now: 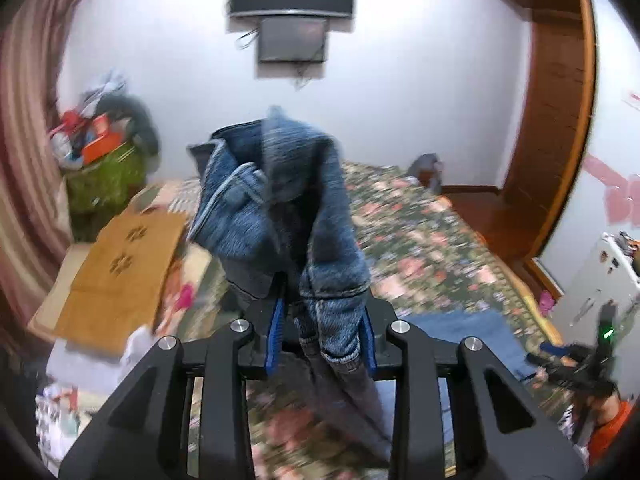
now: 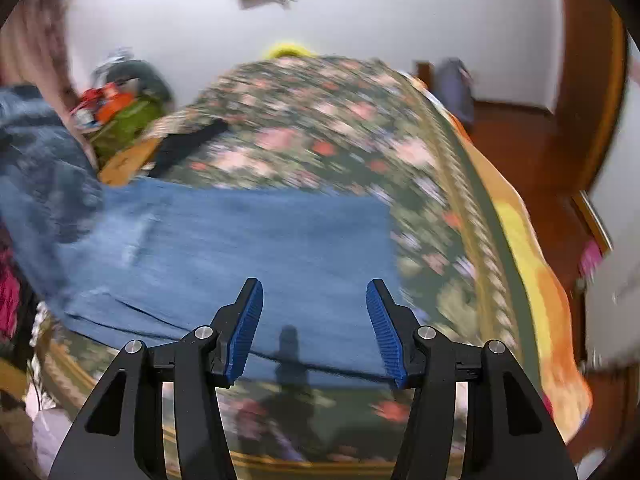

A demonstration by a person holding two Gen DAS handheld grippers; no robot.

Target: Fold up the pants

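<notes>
The pants are blue jeans. In the left wrist view my left gripper [image 1: 323, 332] is shut on the jeans' waist end [image 1: 280, 208], which is lifted high and bunched above the bed. In the right wrist view the leg part of the jeans [image 2: 248, 248] lies flat across the floral bedspread [image 2: 320, 128]. The lifted part [image 2: 44, 152] hangs at the far left. My right gripper [image 2: 314, 320] is open and empty, hovering over the near edge of the flat legs. It also shows at the right of the left wrist view [image 1: 568, 364].
A flattened cardboard box [image 1: 116, 268] lies at the bed's left. A green pile topped with clutter [image 1: 104, 160] stands in the back left corner. A wooden wardrobe [image 1: 552, 120] and wooden floor are at the right. Screens [image 1: 292, 8] hang on the far wall.
</notes>
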